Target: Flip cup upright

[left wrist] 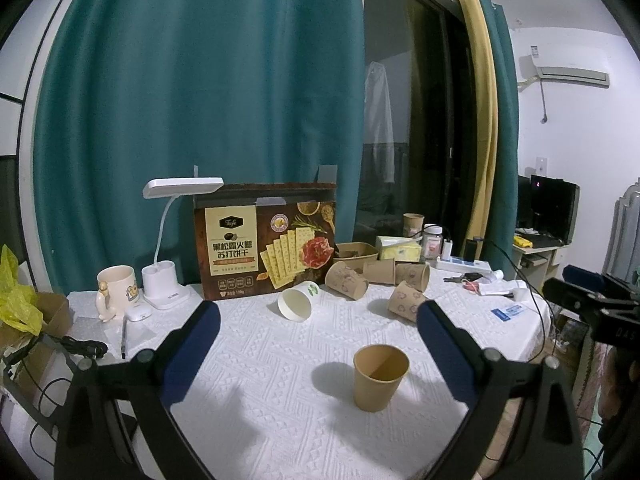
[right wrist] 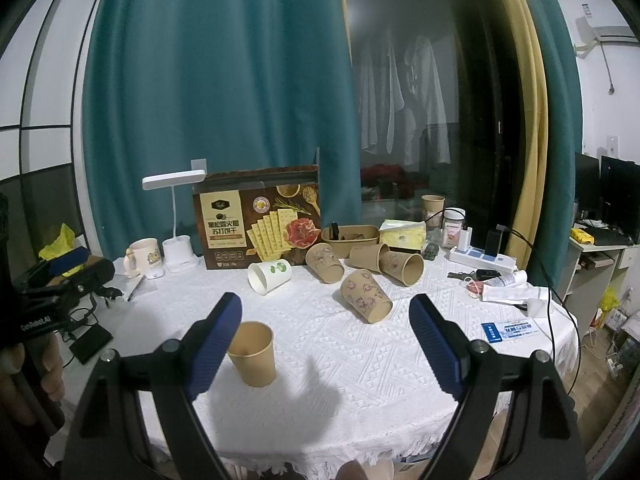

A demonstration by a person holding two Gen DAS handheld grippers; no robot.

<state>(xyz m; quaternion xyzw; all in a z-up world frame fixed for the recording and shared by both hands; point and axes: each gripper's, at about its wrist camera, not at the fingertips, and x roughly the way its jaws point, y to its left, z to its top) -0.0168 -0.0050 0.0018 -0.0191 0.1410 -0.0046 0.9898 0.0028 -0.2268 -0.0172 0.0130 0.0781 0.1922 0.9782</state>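
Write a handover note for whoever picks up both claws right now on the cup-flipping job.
Left claw: open, empty, hovering over the white tablecloth.
Right claw: open, empty, also over the table.
Done: one plain brown cup stands upright near the front, mouth up, touched by neither claw.
Left: the white cup lies on its side by the cracker box; the patterned cup lies on its side nearest the right claw; three more brown cups lie tipped behind it. Suggest taking the patterned cup next.
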